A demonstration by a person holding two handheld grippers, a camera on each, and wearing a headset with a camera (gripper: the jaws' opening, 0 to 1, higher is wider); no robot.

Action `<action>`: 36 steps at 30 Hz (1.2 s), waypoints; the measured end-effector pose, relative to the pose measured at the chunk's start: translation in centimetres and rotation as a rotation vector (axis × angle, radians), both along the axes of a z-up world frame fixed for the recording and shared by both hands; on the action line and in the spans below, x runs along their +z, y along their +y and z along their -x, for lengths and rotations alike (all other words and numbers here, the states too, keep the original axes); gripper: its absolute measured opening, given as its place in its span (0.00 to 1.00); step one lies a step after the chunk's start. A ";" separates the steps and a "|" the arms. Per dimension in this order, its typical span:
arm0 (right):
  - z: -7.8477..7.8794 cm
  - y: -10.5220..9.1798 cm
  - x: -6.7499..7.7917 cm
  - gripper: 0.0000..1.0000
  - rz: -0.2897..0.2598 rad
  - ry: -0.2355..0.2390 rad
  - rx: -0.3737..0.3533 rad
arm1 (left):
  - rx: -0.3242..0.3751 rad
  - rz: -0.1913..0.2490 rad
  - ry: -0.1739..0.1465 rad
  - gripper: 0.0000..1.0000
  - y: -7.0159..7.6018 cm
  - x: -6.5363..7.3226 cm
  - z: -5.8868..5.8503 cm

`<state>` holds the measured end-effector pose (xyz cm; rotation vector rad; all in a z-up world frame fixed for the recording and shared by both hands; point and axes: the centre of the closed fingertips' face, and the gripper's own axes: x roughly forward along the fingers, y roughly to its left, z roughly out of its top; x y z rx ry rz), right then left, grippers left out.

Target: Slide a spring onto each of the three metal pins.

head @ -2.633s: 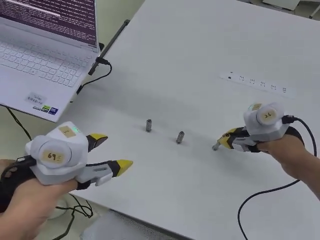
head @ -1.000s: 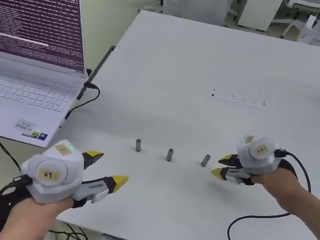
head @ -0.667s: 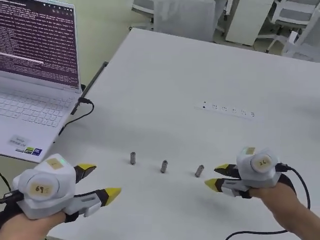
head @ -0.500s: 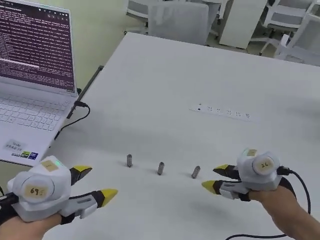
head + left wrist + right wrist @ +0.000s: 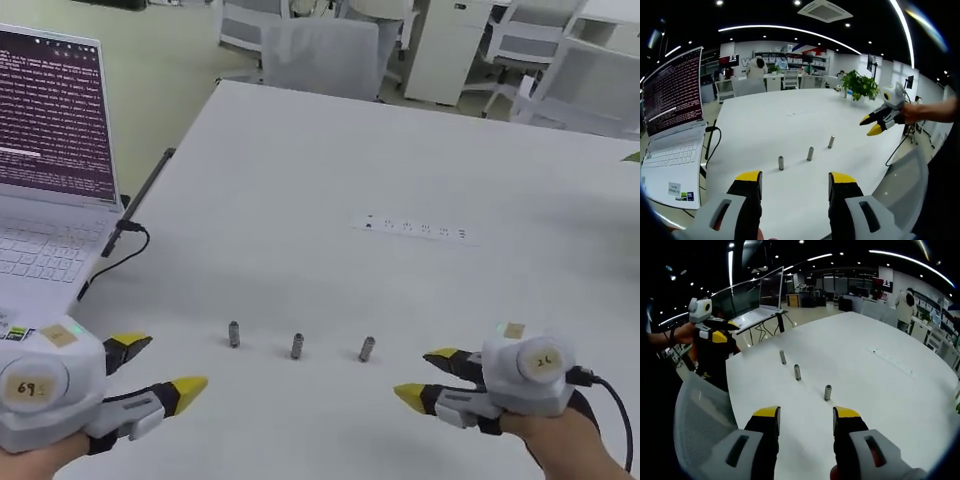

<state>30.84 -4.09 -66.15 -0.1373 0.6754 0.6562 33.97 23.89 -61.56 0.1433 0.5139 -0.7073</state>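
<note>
A: Your left tongs (image 5: 165, 363) hang over the near left edge of the table (image 5: 400, 160). Their jaws are spread wide, with nothing between them.

B: Your right tongs (image 5: 422, 373) are spread wide and empty too. They sit low over the near right part of the table, with the yellow tips pointing left.

A: Between your two hands, a little farther in, three pins stand in a row on the bare table. They are the left pin (image 5: 234, 334), the middle pin (image 5: 297, 346) and the right pin (image 5: 367, 348), each apart from the next.

B: The right pin is closest to your right tongs, but neither pair of tongs touches any pin. In your right gripper view each pin shows a coiled spring (image 5: 797, 372) around it. In the head view they are too small to tell.

A: At the far left your laptop (image 5: 40, 200) is open, with lines of text on its screen. A black cable (image 5: 110, 255) is plugged into its right side.

B: A white power strip (image 5: 415, 228) lies flat on the table well beyond the pins. A chair (image 5: 320, 55) stands past the far edge.
</note>
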 end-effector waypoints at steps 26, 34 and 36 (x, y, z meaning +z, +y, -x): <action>5.6 -1.9 1.5 0.54 -0.080 -0.013 -0.144 | 0.061 0.058 0.000 0.53 -0.9 0.7 0.6; 5.9 -1.1 0.9 0.56 -0.087 0.003 -0.134 | 0.071 0.055 -0.003 0.54 -1.2 0.8 0.8; 5.9 -1.0 0.9 0.56 -0.087 0.005 -0.131 | 0.074 0.050 -0.001 0.55 -1.1 0.8 0.8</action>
